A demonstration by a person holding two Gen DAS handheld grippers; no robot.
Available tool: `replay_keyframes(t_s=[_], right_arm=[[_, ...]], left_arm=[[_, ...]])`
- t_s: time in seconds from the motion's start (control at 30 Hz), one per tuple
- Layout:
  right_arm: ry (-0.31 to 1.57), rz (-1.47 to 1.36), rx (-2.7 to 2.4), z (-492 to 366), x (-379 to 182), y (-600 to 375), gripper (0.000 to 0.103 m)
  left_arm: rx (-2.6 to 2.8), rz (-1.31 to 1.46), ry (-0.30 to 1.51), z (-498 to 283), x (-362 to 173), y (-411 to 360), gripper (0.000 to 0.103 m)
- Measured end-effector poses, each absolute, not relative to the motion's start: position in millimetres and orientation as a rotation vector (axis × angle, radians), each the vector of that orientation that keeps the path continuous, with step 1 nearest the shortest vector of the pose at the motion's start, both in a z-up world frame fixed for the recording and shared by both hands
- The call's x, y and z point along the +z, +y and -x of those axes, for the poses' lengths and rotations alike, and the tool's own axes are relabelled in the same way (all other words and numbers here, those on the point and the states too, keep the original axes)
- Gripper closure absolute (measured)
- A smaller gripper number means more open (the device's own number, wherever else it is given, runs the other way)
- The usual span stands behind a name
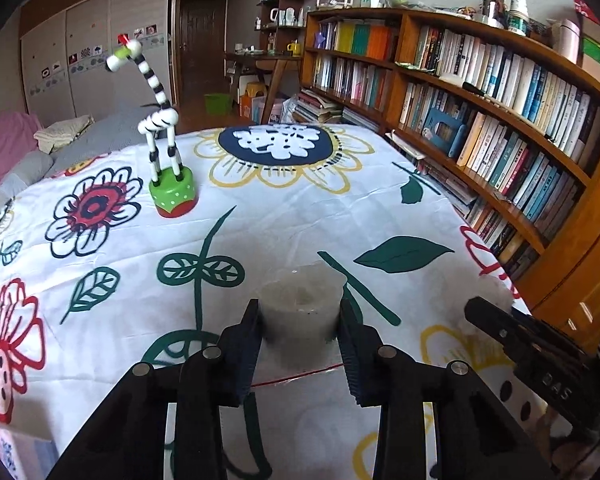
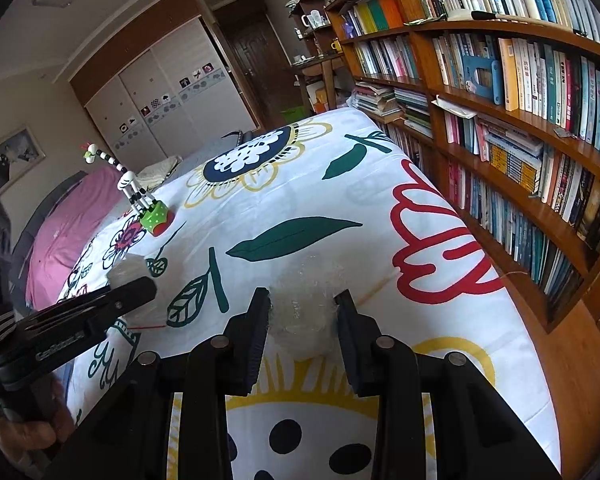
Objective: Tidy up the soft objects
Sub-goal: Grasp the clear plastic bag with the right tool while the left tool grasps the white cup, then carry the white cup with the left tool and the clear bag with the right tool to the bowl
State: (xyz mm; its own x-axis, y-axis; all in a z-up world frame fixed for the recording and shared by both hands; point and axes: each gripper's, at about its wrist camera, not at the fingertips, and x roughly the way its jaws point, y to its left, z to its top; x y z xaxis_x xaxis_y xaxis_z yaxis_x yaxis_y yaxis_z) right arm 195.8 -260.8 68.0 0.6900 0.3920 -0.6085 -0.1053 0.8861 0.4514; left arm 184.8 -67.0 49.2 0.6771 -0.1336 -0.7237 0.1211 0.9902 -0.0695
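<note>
My left tool (image 1: 300,320) clamps a soft, cloudy cup (image 1: 300,304); my right tool (image 2: 302,312) squeezes a crinkly clear cup (image 2: 304,304) near the tabletop's right edge. Both look light, so I grip their sides gently.

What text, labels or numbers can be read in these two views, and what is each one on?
"DAS": raised letters on the body of the right gripper, partly cut off; the rest cannot be made out.
Lettering on the body of the left gripper: too blurred to read.
Book spines on the bookshelf: too small to read.
Picture cards on the wardrobe doors: symbols only, no readable words.
</note>
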Motion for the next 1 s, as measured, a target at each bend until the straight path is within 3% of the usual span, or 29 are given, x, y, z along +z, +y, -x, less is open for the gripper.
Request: replay_keyframes(t_s=[1.0], right_arm=[[0.718, -0.327, 0.307, -153.1, 97.1, -240.5, 0.069]], left_arm=[[-0.084, 0.045, 0.720, -143.6, 78.2, -19.1, 0.064]])
